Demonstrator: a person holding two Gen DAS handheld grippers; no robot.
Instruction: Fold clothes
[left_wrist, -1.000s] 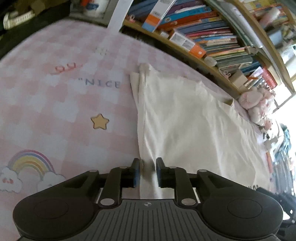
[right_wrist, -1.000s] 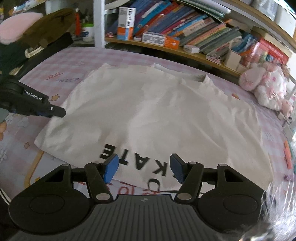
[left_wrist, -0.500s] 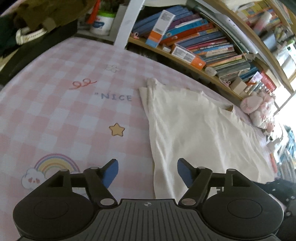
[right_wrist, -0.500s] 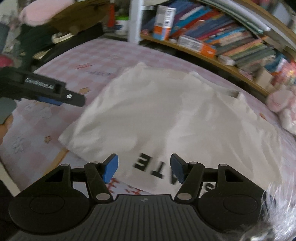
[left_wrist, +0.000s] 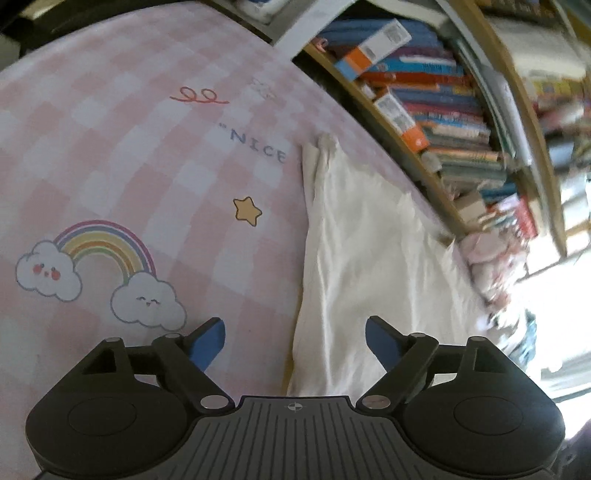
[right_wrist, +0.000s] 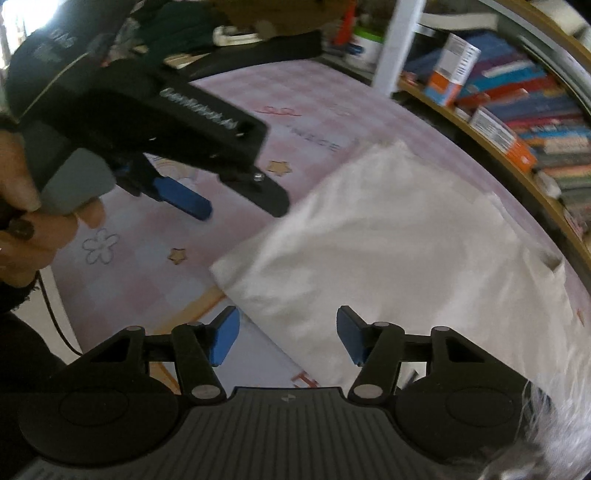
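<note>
A white garment (left_wrist: 369, 240) lies flat on the pink checked sheet (left_wrist: 147, 147). In the left wrist view its long left edge runs up from between the fingers of my left gripper (left_wrist: 294, 325). That gripper's jaws are opening wide and no pad touches the cloth. In the right wrist view the garment (right_wrist: 388, 229) fills the middle and right. Its near left corner lies just ahead of my right gripper (right_wrist: 287, 314), whose jaws are closing a little with nothing pressed between them. The left gripper (right_wrist: 242, 212) hovers at the upper left there, above the sheet beside the garment.
A low shelf packed with books (left_wrist: 443, 122) runs along the far side of the bed. A pink plush toy (left_wrist: 487, 258) sits at its right end. Dark bags and clothes (right_wrist: 240, 22) are piled behind the bed. A person's hand (right_wrist: 22, 221) holds the left gripper's handle.
My left gripper opened, let go of the garment's edge and drew back. The right gripper rolled and slid left to the garment's near corner; the printed letters left its view.
</note>
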